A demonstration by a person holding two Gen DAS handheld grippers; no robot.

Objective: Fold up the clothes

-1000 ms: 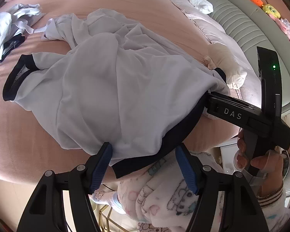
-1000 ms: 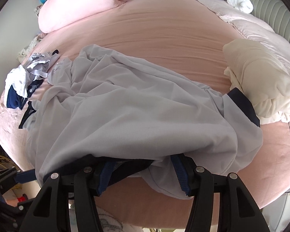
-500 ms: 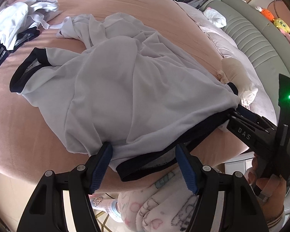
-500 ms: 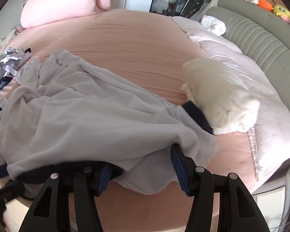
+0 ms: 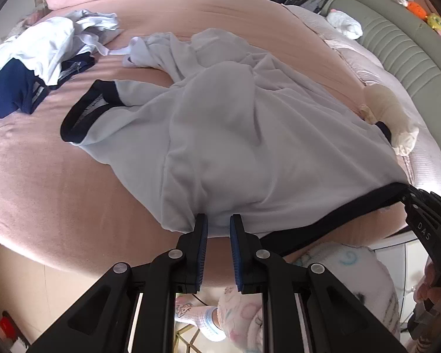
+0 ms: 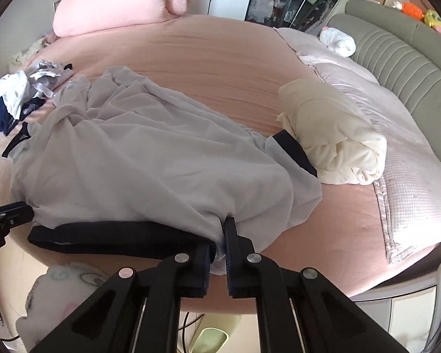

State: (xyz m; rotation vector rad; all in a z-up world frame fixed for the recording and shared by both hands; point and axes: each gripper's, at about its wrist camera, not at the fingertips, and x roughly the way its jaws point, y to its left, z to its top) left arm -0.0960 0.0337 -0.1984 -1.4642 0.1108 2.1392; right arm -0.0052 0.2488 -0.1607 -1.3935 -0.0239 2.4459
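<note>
Both sets of jaws have just been closing: half a second back they stood spread over the hem, now each pinches cloth. Left gripper [image 5: 217,229] has its blue pads nearly together on the pale fabric just above the navy hem band [image 5: 332,223]. Right gripper [image 6: 220,244] is clamped on the same hem edge further along, cloth bunched between the pads. Grey shirt [image 5: 235,135] lies crumpled on the pink bed [image 5: 58,200], hem at the near edge, one navy cuff [image 6: 294,150] touching the cream bundle [image 6: 332,135]. Step looks like grasp-for-spread, folding not started. Next: lift and pull the hem taut, shake the body flat, clear of the cream bundle.
</note>
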